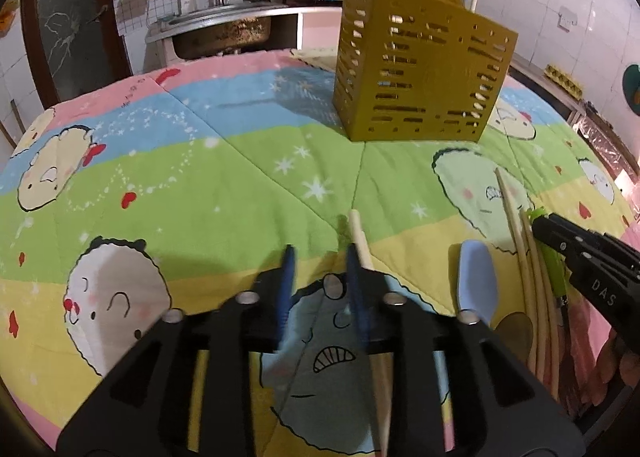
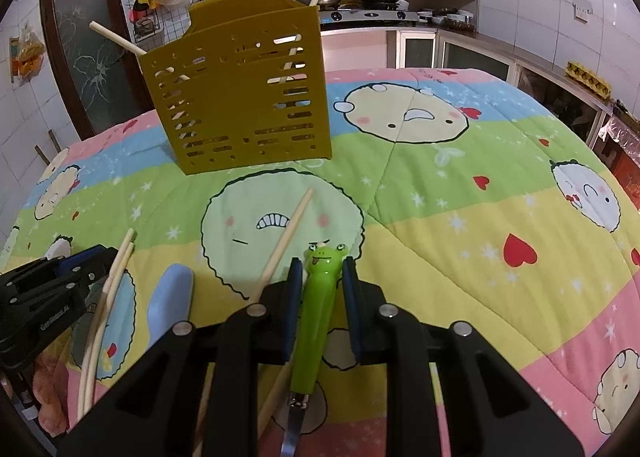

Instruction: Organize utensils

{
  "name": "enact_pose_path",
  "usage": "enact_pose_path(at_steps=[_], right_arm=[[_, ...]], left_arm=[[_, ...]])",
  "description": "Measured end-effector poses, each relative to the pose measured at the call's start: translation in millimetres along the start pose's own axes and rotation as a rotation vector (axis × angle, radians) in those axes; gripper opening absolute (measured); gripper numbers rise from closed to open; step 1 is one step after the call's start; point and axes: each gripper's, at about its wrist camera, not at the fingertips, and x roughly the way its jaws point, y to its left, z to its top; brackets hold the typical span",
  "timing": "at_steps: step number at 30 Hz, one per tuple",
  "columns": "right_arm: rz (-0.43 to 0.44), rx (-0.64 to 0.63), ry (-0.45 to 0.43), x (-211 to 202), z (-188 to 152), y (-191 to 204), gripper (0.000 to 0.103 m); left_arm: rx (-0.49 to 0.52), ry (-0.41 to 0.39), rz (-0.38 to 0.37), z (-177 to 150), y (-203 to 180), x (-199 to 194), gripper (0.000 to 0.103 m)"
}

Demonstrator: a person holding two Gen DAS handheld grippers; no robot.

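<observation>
A kitchen table covered with a pastel cartoon quilt (image 2: 460, 241). At the far side stands a mustard-yellow slotted utensil holder (image 2: 240, 97) with chopsticks (image 2: 116, 39) already poking from its top.

The right gripper (image 2: 319, 277), marked "DAS" on its side in the left camera's view, is closed around a green frog-headed utensil handle (image 2: 314, 305).

The left gripper (image 1: 320, 261), with partly readable lettering on its body, has its blue pads apart; a pale chopstick (image 1: 360, 241) lies against the right pad, ungripped.

Between the grippers on the quilt lie a light blue spatula (image 1: 476, 285) and more chopsticks (image 1: 520, 257).
</observation>
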Motion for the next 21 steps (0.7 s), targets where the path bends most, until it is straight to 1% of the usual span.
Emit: enact_pose_path(at_steps=[2, 7, 10, 11, 14, 16, 21], right_arm=[[0.005, 0.002, 0.004, 1, 0, 0, 0.021], [0.015, 0.001, 0.007, 1, -1, -1, 0.021], [0.017, 0.002, 0.009, 2, -1, -1, 0.021], [0.018, 0.001, 0.01, 2, -1, -1, 0.021], [0.019, -0.001, 0.011, 2, -1, 0, 0.021], [0.023, 0.001, 0.011, 2, -2, 0, 0.021], [0.027, 0.008, 0.012, 2, -2, -1, 0.021]], left_arm=[[0.005, -0.011, 0.0, 0, -1, -3, 0.037], [-0.005, -0.02, 0.001, 0, -1, -7, 0.038], [-0.021, -0.041, 0.007, 1, 2, -13, 0.045], [-0.015, -0.043, 0.012, 1, 1, -13, 0.05], [0.011, -0.01, 0.034, -2, -3, -6, 0.05], [0.002, 0.012, 0.037, -3, -3, -2, 0.05], [-0.016, 0.015, 0.05, -3, 2, -2, 0.05]])
